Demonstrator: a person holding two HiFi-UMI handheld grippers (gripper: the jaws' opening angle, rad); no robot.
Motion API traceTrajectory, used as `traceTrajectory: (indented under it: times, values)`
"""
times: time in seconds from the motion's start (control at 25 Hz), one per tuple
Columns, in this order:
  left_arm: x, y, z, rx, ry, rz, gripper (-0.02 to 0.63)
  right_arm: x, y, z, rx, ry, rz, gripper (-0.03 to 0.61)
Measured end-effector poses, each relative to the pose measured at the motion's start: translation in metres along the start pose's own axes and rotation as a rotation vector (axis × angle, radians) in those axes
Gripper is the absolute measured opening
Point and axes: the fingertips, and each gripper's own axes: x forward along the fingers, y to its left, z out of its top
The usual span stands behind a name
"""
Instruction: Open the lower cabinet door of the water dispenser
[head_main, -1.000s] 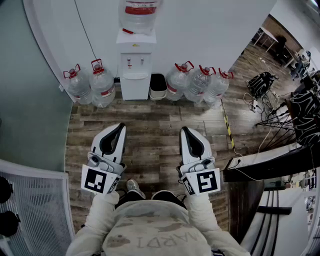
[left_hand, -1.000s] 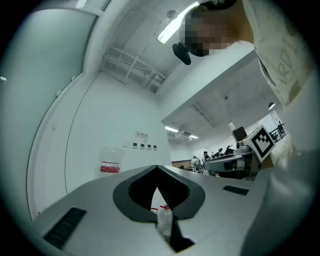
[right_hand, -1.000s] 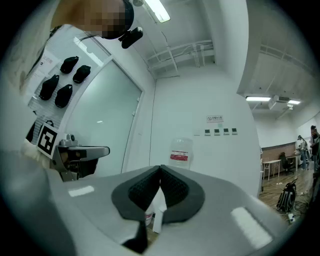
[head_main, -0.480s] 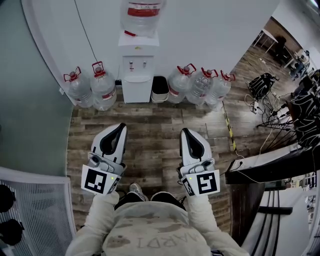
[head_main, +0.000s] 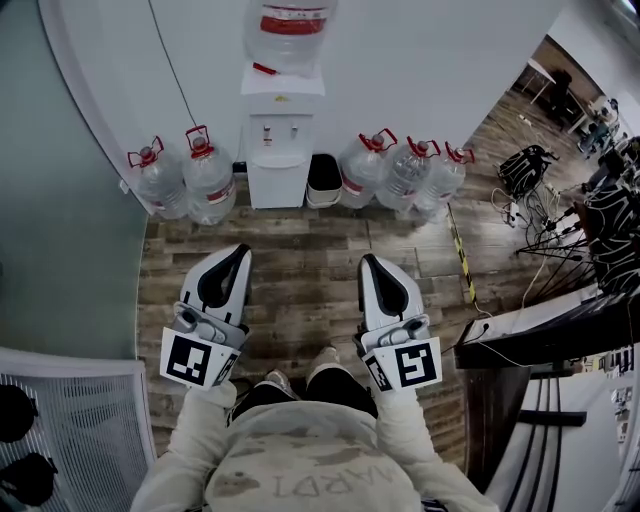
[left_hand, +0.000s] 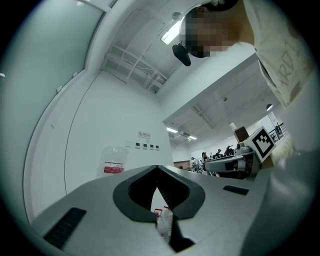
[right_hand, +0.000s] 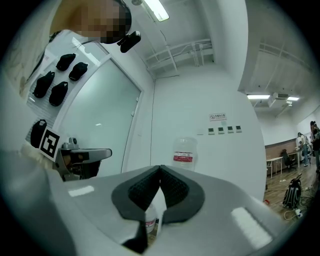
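Note:
The white water dispenser stands against the far wall with a clear bottle on top. Its lower cabinet door is closed. Both grippers are held side by side over the wooden floor, well short of it. My left gripper points at the dispenser with its jaws shut and nothing between them, and its tips meet in the left gripper view. My right gripper is likewise shut and holds nothing. The dispenser's bottle shows above the right jaws.
Two large water jugs stand left of the dispenser. A black bin and three more jugs stand to its right. Cables and black bags lie at the right by a dark desk edge. A white mesh panel is at lower left.
The person has stepped towards the dispenser, and a knee now shows below. Both shut grippers have travelled forward with the body. The dispenser sits slightly lower in the head view.

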Motion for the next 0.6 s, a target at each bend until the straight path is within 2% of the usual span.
traceTrajectory:
  times: [0.28,0.6]
  values:
    - [0.027,0.022,-0.009,0.009,-0.001,0.01,-0.002,0.036,-0.016,-0.006,0.005,-0.01,0.019,0.011]
    - [0.093,0.057,-0.019,0.037,-0.005,0.025,-0.002,0.103,-0.064,-0.013,0.001,-0.021,0.042,0.011]
